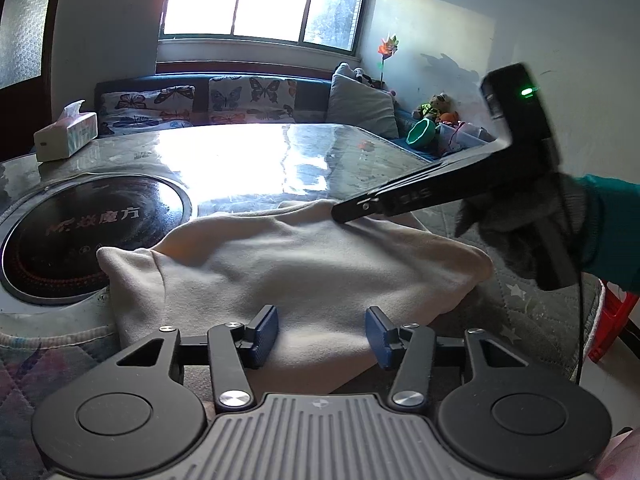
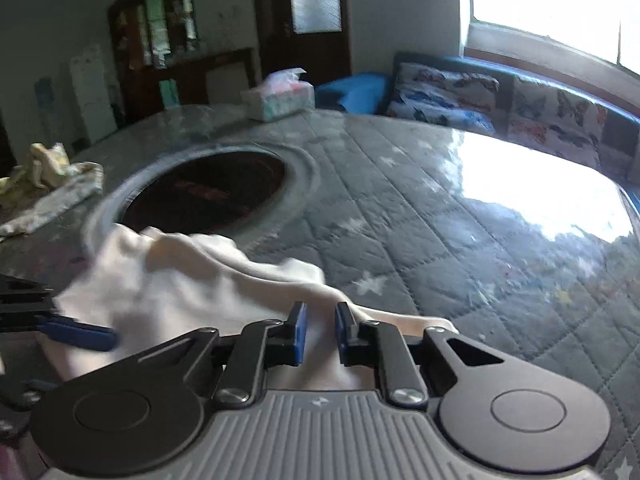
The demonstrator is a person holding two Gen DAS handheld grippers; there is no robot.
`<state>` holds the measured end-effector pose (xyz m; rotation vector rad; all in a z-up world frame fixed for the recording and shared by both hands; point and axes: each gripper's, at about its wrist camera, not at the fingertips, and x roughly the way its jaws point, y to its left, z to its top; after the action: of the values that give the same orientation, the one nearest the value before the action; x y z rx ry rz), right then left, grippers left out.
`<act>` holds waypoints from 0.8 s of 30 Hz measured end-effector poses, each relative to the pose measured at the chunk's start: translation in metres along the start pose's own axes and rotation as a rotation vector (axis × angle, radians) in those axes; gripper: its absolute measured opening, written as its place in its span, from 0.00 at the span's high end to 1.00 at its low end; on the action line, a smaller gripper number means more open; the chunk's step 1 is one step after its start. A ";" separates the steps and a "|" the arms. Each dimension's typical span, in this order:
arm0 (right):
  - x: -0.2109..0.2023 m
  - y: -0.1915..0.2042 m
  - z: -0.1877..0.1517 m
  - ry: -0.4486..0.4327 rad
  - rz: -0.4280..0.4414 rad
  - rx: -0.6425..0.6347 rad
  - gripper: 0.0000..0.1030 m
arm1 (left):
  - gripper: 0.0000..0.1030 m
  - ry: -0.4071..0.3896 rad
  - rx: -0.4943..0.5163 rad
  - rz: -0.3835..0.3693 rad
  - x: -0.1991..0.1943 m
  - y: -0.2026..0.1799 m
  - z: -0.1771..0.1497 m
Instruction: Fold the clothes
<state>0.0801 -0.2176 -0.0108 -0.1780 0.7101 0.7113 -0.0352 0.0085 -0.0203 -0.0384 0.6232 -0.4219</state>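
**Cloth lies crosswise ahead of my left tongs**

The cream, soft fleece garment (image 1: 304, 264) lies folded on the quilted grey table (image 2: 420, 200), its long axis left-right. My left tongs (image 1: 322, 330) gape empty over its near edge; my right tongs (image 2: 320, 332) pinch its far edge.

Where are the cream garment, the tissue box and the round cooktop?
cream garment (image 1: 296, 264), left wrist view, middle of the cloth.
tissue box (image 1: 66, 136), left wrist view, its front face.
round cooktop (image 1: 92, 228), left wrist view, dark glass.
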 end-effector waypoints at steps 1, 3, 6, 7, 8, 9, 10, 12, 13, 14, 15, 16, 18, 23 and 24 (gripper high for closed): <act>0.002 -0.003 -0.001 0.002 -0.005 0.010 0.94 | 0.49 0.000 0.000 -0.001 0.000 0.000 0.000; 0.006 -0.009 -0.002 0.005 -0.015 0.030 0.95 | 0.49 -0.001 -0.001 -0.003 0.000 0.001 0.000; 0.001 -0.005 0.002 -0.014 -0.017 0.024 0.94 | 0.49 -0.002 -0.005 -0.004 0.000 0.001 0.000; 0.001 -0.001 0.004 -0.020 -0.007 0.015 0.94 | 0.49 -0.003 -0.006 -0.004 0.000 0.001 0.000; 0.000 0.002 0.007 -0.026 0.003 0.006 0.94 | 0.49 -0.003 -0.006 -0.004 0.000 0.001 0.000; 0.000 0.005 0.009 -0.032 0.014 -0.003 0.94 | 0.48 -0.004 -0.007 -0.004 -0.001 0.001 0.000; 0.003 0.009 0.012 -0.033 0.026 -0.015 0.94 | 0.48 -0.004 -0.008 -0.004 -0.001 0.001 -0.001; 0.010 0.015 0.016 -0.025 0.042 -0.031 0.94 | 0.48 -0.005 -0.009 -0.004 -0.001 0.000 -0.001; 0.015 0.018 0.016 -0.013 0.039 -0.040 0.94 | 0.48 -0.006 -0.009 -0.004 -0.001 0.000 -0.001; 0.021 0.020 0.016 -0.003 0.033 -0.049 0.94 | 0.48 -0.006 -0.010 -0.004 -0.001 0.000 -0.001; 0.025 0.021 0.016 0.004 0.023 -0.056 0.94 | 0.48 -0.006 -0.010 -0.004 -0.001 0.000 -0.001; 0.027 0.021 0.016 0.001 0.017 -0.053 0.94 | 0.48 -0.007 -0.010 -0.003 -0.001 0.000 -0.001; 0.027 0.021 0.019 -0.001 0.013 -0.045 0.94 | 0.48 -0.006 -0.010 -0.004 -0.001 0.000 -0.001; 0.020 0.039 0.028 -0.010 0.066 -0.102 0.92 | 0.47 -0.009 -0.015 -0.008 -0.001 0.000 -0.002; 0.021 0.044 0.031 -0.008 0.087 -0.112 0.92 | 0.46 -0.009 -0.014 -0.008 -0.001 0.000 -0.002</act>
<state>0.0790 -0.1615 0.0022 -0.2479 0.6734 0.8357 -0.0370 0.0087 -0.0211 -0.0566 0.6171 -0.4247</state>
